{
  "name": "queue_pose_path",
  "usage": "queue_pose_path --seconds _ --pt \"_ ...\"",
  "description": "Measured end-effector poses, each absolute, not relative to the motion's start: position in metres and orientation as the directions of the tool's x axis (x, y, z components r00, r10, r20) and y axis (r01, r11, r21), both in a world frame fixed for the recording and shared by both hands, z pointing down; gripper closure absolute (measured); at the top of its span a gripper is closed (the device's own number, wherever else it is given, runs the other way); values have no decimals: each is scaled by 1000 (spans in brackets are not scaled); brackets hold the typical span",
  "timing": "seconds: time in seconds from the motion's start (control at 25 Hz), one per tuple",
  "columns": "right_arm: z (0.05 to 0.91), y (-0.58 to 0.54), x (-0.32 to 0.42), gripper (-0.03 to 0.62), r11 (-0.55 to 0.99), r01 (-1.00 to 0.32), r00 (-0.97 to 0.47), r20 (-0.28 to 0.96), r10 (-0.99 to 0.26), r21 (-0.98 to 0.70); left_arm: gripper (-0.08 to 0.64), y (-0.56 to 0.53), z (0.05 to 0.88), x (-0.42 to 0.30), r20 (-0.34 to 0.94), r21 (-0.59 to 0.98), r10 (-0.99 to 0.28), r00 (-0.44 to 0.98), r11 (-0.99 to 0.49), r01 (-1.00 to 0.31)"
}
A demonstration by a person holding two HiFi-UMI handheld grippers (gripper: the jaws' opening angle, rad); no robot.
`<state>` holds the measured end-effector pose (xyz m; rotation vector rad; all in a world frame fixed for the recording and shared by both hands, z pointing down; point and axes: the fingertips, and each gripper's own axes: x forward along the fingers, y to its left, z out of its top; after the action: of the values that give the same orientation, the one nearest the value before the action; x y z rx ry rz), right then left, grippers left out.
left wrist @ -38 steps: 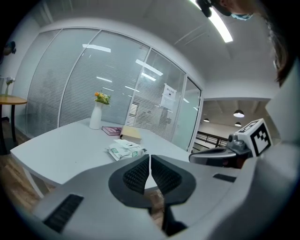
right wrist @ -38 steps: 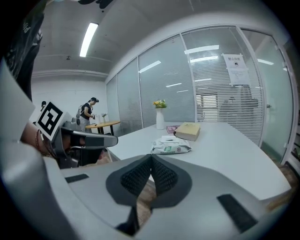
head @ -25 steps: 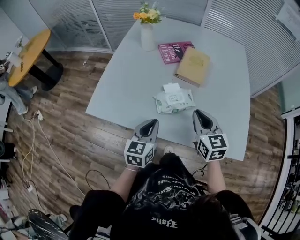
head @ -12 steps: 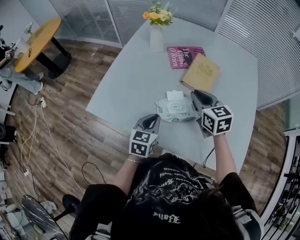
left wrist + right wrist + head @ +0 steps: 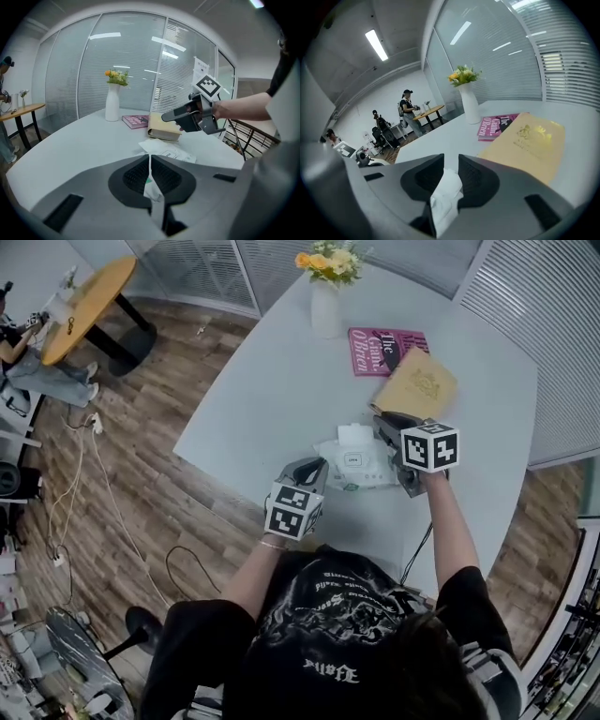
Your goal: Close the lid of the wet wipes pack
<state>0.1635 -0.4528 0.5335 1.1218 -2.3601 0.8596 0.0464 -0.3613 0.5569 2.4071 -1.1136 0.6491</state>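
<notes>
The white wet wipes pack [image 5: 352, 465] lies on the pale table [image 5: 272, 381], its lid [image 5: 354, 436] flipped up at the far side. My left gripper [image 5: 314, 466] is at the pack's left edge, its jaws together with only a thin slit; in the left gripper view [image 5: 150, 158] the pack [image 5: 171, 152] shows just beyond and beneath them. My right gripper [image 5: 382, 422] hovers over the pack's right rear corner. Its jaws are opening; in the right gripper view [image 5: 451, 161] white pack material [image 5: 446, 192] shows in the gap, with the pads off it.
A tan book [image 5: 418, 385] lies right behind my right gripper, partly on a pink book [image 5: 379, 346]. A white vase of flowers [image 5: 325, 304] stands at the table's far edge. A round wooden table [image 5: 86, 298] and people [image 5: 407, 110] are off to the left.
Both grippers have moved forward and down from the near table edge to the pack. The right one travelled further, to the pack's rear right, and its jaws have spread.
</notes>
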Motion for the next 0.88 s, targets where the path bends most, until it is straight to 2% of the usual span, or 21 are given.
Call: queue_pose_path --seconds 0.32,0.6,0.76,0.88 --pt "583 -462 167 455 418 -760 -650 601 -464 -499 545 -368 586 57 639 186 -544 543 -577 -796" --pt "604 -461 161 453 404 -697 -717 577 -391 -592 545 -363 605 61 693 166 -499 520 -592 -788" --pt "610 -459 158 467 437 -677 -735 578 -355 -592 545 -365 607 62 696 166 -494 521 -595 -786" --pt "610 -456 156 511 461 -670 -739 578 -346 -581 545 -364 608 62 698 168 -495 518 -590 -789"
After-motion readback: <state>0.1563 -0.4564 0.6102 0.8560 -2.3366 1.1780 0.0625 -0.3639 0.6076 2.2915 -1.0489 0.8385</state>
